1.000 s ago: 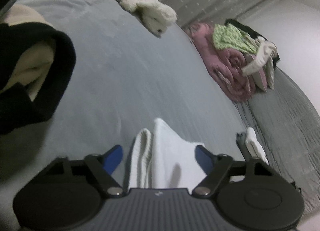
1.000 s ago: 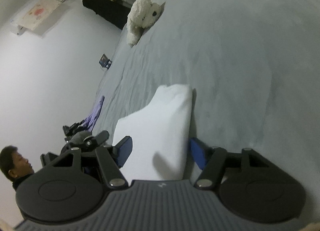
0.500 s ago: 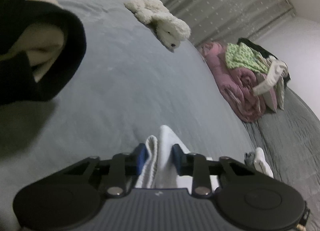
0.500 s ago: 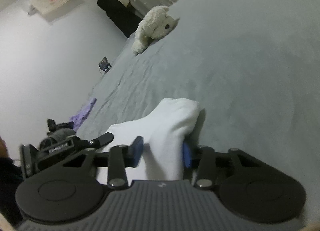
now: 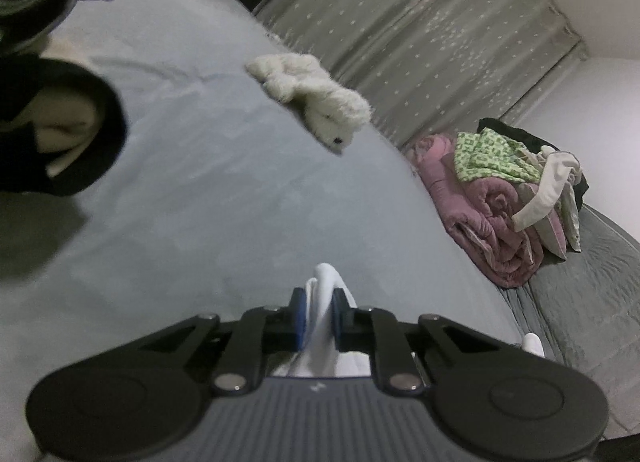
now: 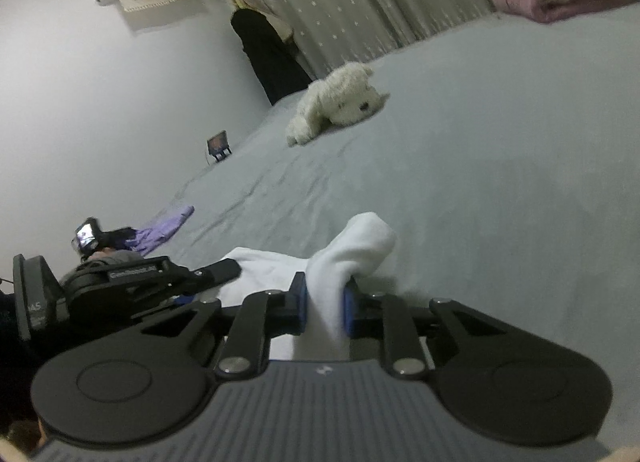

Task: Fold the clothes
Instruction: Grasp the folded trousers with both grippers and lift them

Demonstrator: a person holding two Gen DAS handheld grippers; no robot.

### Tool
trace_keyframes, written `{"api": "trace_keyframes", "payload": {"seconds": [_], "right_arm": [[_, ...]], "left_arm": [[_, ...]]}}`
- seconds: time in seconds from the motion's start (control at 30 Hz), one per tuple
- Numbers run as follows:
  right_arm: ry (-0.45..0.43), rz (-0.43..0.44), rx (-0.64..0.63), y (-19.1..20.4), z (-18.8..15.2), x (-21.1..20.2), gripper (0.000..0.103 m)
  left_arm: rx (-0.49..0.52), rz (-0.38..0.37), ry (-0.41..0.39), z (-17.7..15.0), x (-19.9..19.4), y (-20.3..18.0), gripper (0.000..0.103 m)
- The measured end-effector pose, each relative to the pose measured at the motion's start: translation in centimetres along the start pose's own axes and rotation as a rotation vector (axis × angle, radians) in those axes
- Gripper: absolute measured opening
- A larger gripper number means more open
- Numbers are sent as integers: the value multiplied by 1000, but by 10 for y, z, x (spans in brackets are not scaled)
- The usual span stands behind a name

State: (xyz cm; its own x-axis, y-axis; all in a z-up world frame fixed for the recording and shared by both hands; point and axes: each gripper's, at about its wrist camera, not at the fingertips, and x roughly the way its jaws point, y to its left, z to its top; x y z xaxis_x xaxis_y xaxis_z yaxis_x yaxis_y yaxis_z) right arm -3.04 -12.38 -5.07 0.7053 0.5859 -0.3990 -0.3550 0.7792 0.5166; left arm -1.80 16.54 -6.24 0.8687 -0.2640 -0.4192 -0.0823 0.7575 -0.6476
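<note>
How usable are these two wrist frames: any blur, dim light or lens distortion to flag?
Left wrist: dim and grainy, motion-smeared dark fabric at left edge, fisheye bows the bed; the left claw closing on white cloth is sharp. Right wrist: equally dim, curved walls, soft stuffed dog; the right claw closing on the cloth is clear.

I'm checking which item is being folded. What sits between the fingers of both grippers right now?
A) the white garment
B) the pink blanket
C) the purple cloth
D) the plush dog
A: the left gripper and right gripper are each closing on a bunched edge of the white garment, with its fabric pinched between the blue pads.
</note>
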Motion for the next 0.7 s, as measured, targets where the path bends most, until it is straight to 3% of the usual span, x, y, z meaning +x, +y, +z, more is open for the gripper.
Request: {"api": "trace_keyframes", "payload": {"seconds": [0.33,0.7], "right_arm": [[-96,-51,-62,-17,21,-40,21],[-284,-201,-47,-59,84,-110,21]], "left_arm": [[67,-53,-25,-17,19,-69,12],[186,-233,-21,-50,77,-203,11]]}}
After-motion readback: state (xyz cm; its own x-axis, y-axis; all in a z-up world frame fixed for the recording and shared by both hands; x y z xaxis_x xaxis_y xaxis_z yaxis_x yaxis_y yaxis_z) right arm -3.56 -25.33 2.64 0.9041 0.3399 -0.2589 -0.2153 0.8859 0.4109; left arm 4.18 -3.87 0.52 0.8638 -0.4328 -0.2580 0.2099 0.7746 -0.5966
